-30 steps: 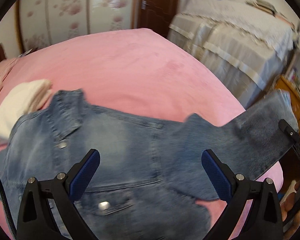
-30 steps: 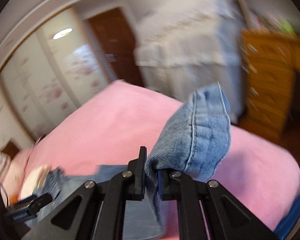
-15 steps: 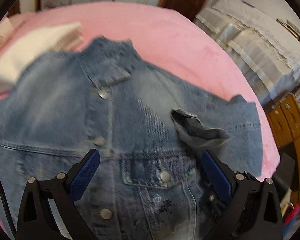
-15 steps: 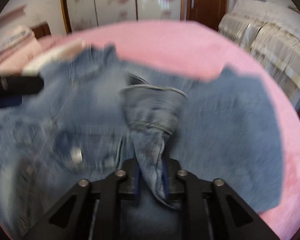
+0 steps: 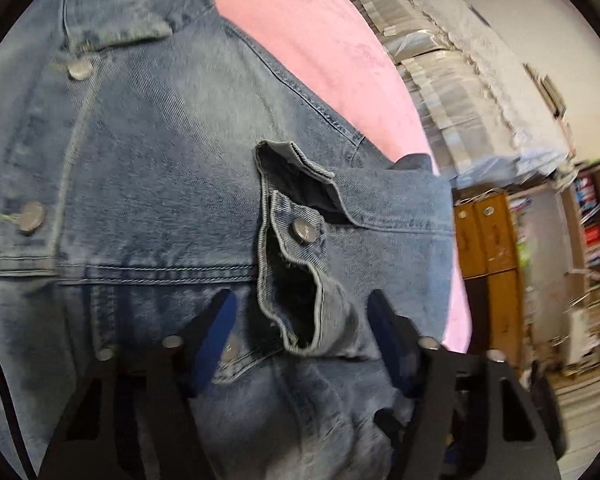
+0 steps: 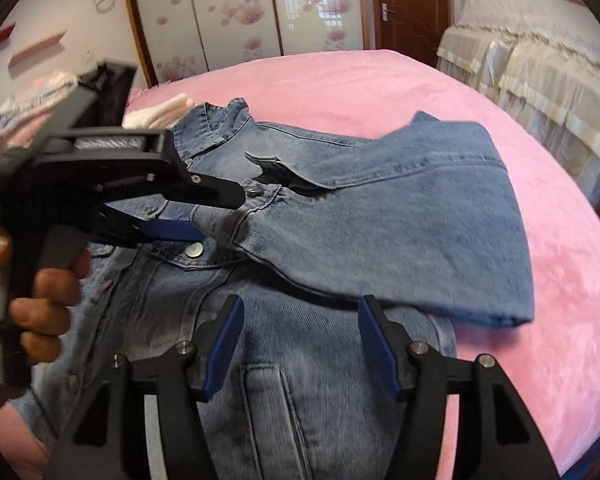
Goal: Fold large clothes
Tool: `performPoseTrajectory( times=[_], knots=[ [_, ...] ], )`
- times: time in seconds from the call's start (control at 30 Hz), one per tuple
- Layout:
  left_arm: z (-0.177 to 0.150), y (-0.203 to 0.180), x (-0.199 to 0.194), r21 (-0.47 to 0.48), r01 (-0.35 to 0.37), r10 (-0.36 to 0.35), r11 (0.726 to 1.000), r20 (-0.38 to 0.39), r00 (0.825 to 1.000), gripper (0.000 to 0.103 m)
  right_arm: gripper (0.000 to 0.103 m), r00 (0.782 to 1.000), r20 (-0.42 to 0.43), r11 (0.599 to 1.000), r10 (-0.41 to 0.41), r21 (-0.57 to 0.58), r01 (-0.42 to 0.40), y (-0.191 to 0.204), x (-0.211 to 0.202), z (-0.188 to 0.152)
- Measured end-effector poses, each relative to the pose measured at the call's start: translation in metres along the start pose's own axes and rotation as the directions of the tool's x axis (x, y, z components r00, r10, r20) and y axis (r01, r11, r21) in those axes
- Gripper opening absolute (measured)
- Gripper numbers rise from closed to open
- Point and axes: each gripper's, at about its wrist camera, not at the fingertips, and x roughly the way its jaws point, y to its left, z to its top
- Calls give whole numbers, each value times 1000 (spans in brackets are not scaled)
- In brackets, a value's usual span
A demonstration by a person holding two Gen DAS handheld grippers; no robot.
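Currently we are seeing the left tool (image 6: 196,216) closing around the sleeve cuff (image 5: 300,264), pads not yet pressing; the right tool (image 6: 300,344) has just been opening, empty. Denim jacket (image 6: 340,380) is lying on the pink bed (image 6: 380,80), sleeve (image 6: 400,220) running rightward from the cuff. Only the right wrist view shows the hand (image 6: 32,300).

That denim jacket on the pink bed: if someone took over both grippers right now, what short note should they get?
Right gripper: open, holding nothing, jaws just been opening, over the lower front.
Left gripper: open but just been closing, its fingers on either side of the sleeve cuff; no grip yet.
Denim jacket: front up on the pink bed, buttoned, one sleeve already folded across the chest.
Left: probably the other sleeve, then folding the body.
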Motion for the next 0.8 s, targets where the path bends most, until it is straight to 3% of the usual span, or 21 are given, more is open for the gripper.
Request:
performPoseTrajectory(
  times=[0.1, 0.17, 0.2, 0.23, 0.3, 0.37, 0.53, 0.67, 0.8],
  knots=[
    [4, 2, 10, -36, 58, -58, 998, -10, 998, 52, 60, 1000, -1, 1000, 17, 21, -17, -4, 1, -1],
    [6, -4, 17, -28, 45, -46, 999, -12, 999, 47, 60, 1000, -3, 1000, 18, 25, -18, -4, 1, -2],
    [7, -7, 18, -24, 48, -48, 999, -12, 999, 27, 60, 1000, -2, 999, 19, 26, -19, -4, 1, -3],
    [8, -11, 20, -21, 55, -55, 998, -22, 998, 17, 60, 1000, -3, 999, 22, 28, -22, -5, 2, -2],
    [9, -18, 18, -20, 15, -15, 1000, -31, 999, 10, 60, 1000, -9, 999, 27, 35, -27, -6, 2, -2],
    [9, -33, 15, 19, -32, 32, 999, -22, 999, 8, 60, 999, -14, 998, 35, 52, -34, -9, 2, -2],
    [21, -96, -8, 106, -58, 54, 993, 38, 998, 7, 60, 999, -16, 995, 44, 88, -42, -18, 0, -1],
    [43, -159, -44, 180, -44, 23, 983, 119, 993, 6, 60, 999, -13, 991, 48, 122, -46, -25, -2, 1],
    [68, -229, -96, 287, -43, -28, 957, 237, 971, 6, 60, 999, -10, 982, 35, 184, -32, -39, -5, 4]
  ],
)
